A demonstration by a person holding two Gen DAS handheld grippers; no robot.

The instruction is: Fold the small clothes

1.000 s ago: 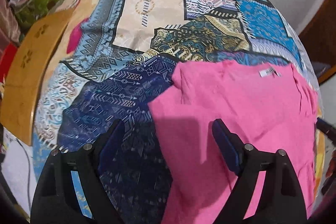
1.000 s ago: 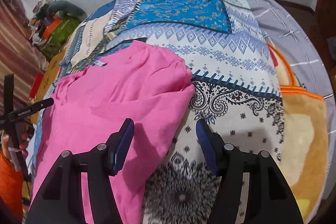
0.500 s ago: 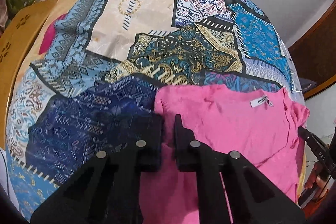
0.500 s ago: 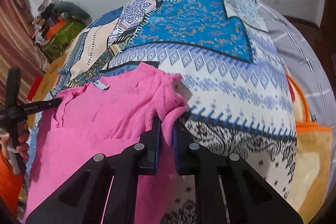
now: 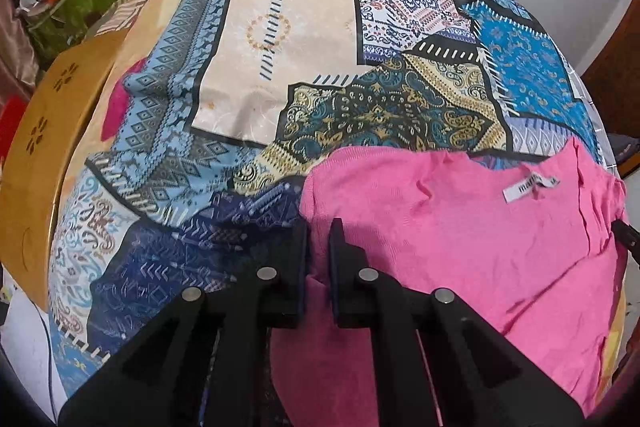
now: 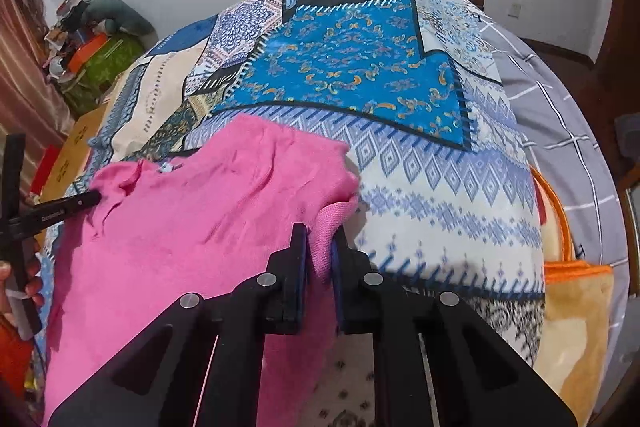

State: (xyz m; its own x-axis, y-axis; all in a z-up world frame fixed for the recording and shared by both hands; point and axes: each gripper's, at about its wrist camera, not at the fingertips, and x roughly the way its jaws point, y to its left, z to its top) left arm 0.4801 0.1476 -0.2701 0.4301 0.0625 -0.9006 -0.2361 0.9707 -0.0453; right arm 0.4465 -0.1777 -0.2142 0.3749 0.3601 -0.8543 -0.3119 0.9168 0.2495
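Pink top pinched at both side edges on the patchwork bedspread

The left gripper [image 5: 318, 251] and right gripper [image 6: 319, 255] each clench a fold of the pink top [image 5: 460, 239] lying on the patchwork bedspread [image 5: 280, 67]; its white neck label [image 5: 530, 187] is too blurred to read.

A garment [image 5: 460, 235] lies spread on a patchwork bedspread [image 5: 280, 75], filling the 4 o'clock part of the left wrist view. The left gripper [image 5: 318, 259] pinches its edge at 6 o'clock. In the right wrist view the right gripper [image 6: 319, 259] pinches the opposite edge at 6 o'clock; a blanket [image 6: 576, 311] lies at 4 o'clock, clutter [image 6: 92, 43] at 10 o'clock.
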